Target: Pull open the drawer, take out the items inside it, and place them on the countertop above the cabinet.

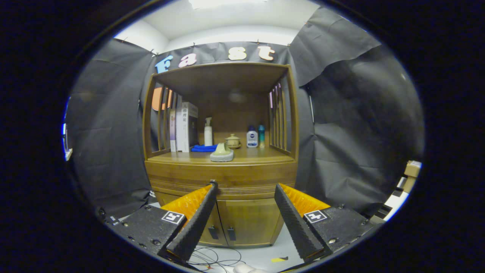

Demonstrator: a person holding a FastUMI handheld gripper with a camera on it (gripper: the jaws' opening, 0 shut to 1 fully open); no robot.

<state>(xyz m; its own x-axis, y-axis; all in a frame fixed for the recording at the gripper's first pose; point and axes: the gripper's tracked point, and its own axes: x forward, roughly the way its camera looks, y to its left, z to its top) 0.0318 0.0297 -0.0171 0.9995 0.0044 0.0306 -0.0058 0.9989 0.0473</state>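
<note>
We see gripper (245, 185) spread wide, grasping nothing — fingers well short of wooden cabinet (221, 212). Drawer (221, 180) shut, just under countertop (265, 154). On countertop, left to right: books (183, 127), blue cloth (202, 148), pump bottle (208, 133), pale slipper (222, 153), lidded pot (232, 141), two small bottles (255, 137).

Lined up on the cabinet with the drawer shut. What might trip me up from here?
1. The tongs are open and held back from the drawer; I can't make out a handle on its front, so the grip may slip.
2. The countertop already holds a soap dish, blue cloth, lidded pot and bottles, so items set down there could knock one over.
3. Loose cables lie on the floor near the cabinet doors and could snag.
</note>
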